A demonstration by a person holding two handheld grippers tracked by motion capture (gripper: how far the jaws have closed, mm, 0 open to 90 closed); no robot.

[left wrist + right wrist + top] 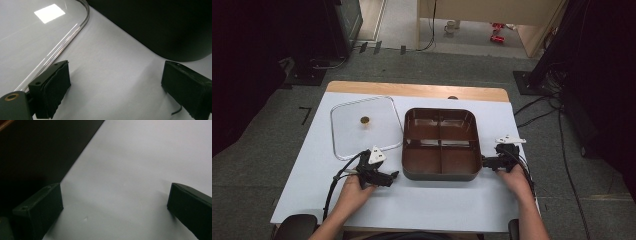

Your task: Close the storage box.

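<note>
left gripper (393, 174): spread, nothing between jaws, low beside tray's near-left corner | right gripper (484, 161): spread, empty, at tray's right wall | tray (441, 173): mid-table, dark brown, rounded near-square, four compartments, sides square to table edges | glass lid (347, 137): flat, left of tray, gold knob (364, 120)

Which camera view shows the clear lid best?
The high view: the whole clear lid lies flat, left of the brown divided tray, knob visible. The left gripper view catches just its curved rim corner beside an open jaw. The right gripper view looks along the tray's dark wall.
</note>
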